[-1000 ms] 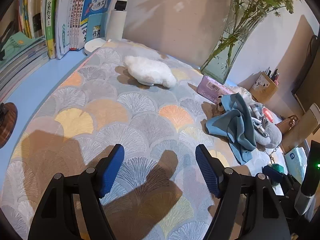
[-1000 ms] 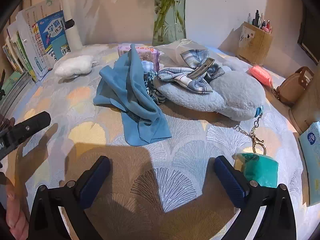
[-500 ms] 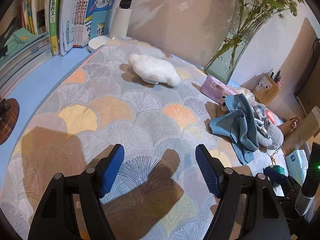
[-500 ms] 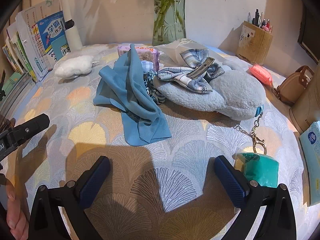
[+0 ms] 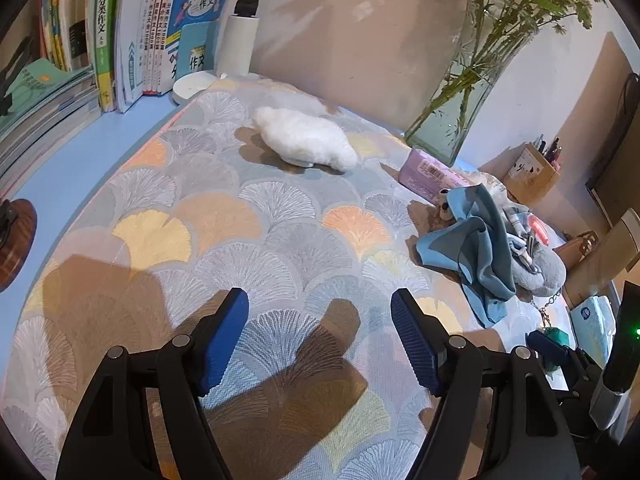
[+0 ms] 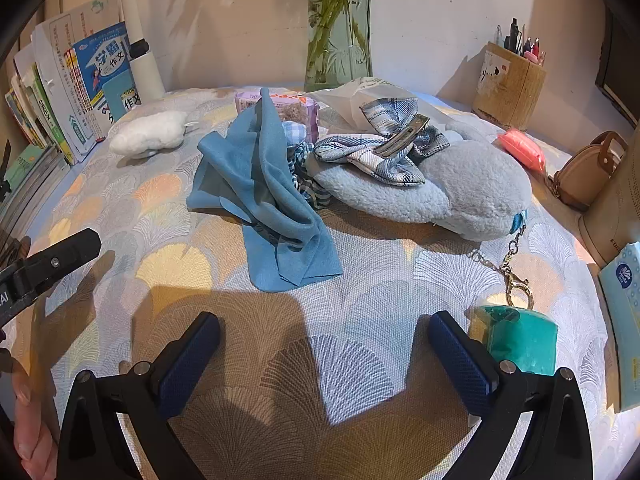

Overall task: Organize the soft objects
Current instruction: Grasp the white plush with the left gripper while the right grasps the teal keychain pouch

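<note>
A white fluffy plush lies alone on the fan-patterned mat, also in the right wrist view. A blue cloth lies crumpled beside a grey-blue plush with a plaid bow clip on top; the pile shows in the left wrist view. My left gripper is open and empty above the mat, well short of the white plush. My right gripper is open and empty, in front of the blue cloth.
Books stand at the back left. A glass vase with stems, a purple tissue pack, a pen holder, a pink item, a tan pouch and a teal keychain block surround the pile.
The left gripper has drawn back and turned slightly, so the white plush and the pile sit a little farther off. The right gripper has barely moved.
</note>
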The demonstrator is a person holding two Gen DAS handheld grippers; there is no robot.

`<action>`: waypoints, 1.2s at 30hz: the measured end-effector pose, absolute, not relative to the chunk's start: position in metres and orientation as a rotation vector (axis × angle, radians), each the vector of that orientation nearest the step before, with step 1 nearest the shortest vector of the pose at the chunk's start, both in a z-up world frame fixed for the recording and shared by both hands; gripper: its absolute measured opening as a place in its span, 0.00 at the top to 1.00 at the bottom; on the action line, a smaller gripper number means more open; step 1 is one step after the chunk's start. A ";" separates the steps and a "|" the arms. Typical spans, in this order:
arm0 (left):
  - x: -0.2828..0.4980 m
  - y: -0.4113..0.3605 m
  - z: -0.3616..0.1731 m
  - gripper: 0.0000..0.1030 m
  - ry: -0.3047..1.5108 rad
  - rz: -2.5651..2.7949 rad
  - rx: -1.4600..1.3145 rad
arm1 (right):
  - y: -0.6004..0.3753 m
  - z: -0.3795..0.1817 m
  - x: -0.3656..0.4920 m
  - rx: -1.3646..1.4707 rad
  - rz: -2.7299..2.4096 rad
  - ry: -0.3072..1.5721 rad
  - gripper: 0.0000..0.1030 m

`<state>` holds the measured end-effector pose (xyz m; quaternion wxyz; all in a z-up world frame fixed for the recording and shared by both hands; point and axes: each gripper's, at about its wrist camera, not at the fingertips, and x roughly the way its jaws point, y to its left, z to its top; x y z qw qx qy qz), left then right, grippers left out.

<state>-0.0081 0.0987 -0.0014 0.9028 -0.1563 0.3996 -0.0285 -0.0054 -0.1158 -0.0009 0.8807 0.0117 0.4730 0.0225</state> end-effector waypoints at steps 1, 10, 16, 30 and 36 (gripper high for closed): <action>-0.008 0.099 -0.001 0.30 0.828 -0.052 -0.324 | -0.116 -0.001 -0.005 0.024 0.047 0.985 0.00; -0.012 0.105 0.022 0.30 0.873 -0.069 -0.291 | -0.115 0.000 -0.006 0.046 0.030 1.016 0.00; -0.002 0.108 0.052 0.30 0.836 -0.069 -0.205 | -0.112 0.003 -0.012 0.023 0.065 1.090 0.00; 0.083 0.089 0.079 0.30 0.772 -0.262 0.352 | -0.173 0.086 -0.061 0.060 0.084 0.888 0.12; 0.135 0.098 0.049 0.30 0.885 -0.350 0.313 | -0.209 0.067 -0.071 0.189 0.032 0.914 0.12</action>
